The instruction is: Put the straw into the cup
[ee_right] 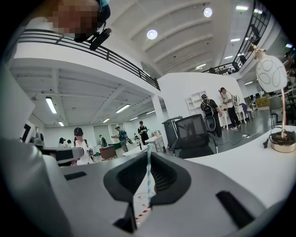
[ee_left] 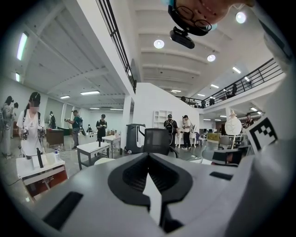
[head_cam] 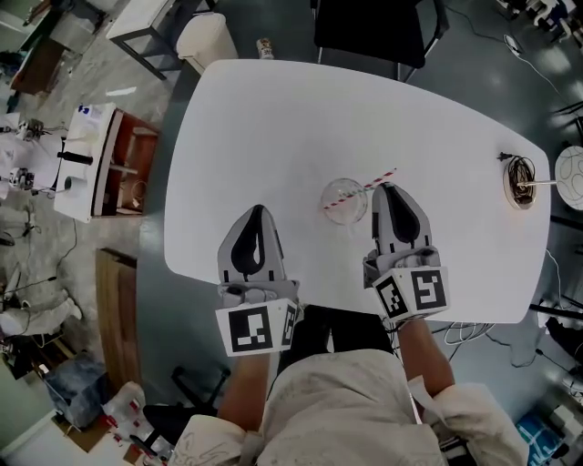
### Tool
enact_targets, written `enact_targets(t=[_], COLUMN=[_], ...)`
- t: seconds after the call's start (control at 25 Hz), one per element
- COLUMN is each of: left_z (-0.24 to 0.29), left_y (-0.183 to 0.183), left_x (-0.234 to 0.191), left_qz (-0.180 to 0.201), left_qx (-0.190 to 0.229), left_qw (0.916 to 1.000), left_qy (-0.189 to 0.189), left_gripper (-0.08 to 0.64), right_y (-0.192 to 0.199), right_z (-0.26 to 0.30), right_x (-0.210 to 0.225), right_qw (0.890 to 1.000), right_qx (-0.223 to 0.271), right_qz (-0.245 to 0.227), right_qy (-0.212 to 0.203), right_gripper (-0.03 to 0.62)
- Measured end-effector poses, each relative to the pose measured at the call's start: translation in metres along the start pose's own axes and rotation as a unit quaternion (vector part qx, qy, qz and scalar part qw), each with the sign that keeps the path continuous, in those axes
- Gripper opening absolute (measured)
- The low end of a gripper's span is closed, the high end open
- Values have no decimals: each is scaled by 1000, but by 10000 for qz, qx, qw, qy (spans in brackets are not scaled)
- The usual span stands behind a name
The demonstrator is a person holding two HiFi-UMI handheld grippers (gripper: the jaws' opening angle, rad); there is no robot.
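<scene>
**Right gripper holds the straw at the cup**

On the white table (head_cam: 301, 118), the clear cup (head_cam: 332, 188) stands near the edge closest to the person. The red-and-white striped straw (head_cam: 364, 185) slants across the cup's mouth, its low end at the cup's 8 o'clock side and its high end out past 2 o'clock. The head view does not show whether the low end rests inside the cup or only hangs above it.

The right gripper (head_cam: 387, 188) sits at the cup's 3 o'clock, just beside it. Its jaws are drawn narrow and pinch the straw near the high end. In the right gripper view, the straw (ee_right: 148, 171) rises upright between the dark pads.

The left gripper (head_cam: 257, 211) hovers at the cup's 8 o'clock, apart from it. In the left gripper view, its jaws (ee_left: 148, 155) meet at the tips with nothing between them. Only a thin sliver of white table shows through.

A black chair (head_cam: 369, 27) stands at the table's 12 o'clock.
</scene>
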State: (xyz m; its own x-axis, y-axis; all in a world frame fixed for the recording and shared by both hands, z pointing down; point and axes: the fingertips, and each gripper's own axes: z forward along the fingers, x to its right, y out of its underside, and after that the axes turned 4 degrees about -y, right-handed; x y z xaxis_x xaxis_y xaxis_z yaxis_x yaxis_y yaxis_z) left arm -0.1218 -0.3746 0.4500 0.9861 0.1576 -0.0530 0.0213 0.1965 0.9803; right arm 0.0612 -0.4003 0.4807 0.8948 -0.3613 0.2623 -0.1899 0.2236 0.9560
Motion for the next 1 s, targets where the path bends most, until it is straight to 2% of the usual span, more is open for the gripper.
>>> enact_targets(t=[0.36,0.56,0.76,1.0], left_z=[4,0,-7,-17], left_y=[12,15,16,19], left_x=[10,14,17,16], left_qz=[5,11,13,-1], left_qx=[-94,-90,-103,-105], left_qw=[9999,9999,9999,9999], left_qy=[47,94,132,120], left_gripper=[3,2,2,3], right_y=[19,26,30,34], right_z=[-10,-18,-29,-37], right_x=[2,-6,-20,-43], right_qw=[9999,9998,9988,9931], right_qx=[-93,-129,-161,-150], right_qz=[56,-71,-420,-1106], right_qy=[-74,-129,-208,-362], right_gripper=[23,23,23,23])
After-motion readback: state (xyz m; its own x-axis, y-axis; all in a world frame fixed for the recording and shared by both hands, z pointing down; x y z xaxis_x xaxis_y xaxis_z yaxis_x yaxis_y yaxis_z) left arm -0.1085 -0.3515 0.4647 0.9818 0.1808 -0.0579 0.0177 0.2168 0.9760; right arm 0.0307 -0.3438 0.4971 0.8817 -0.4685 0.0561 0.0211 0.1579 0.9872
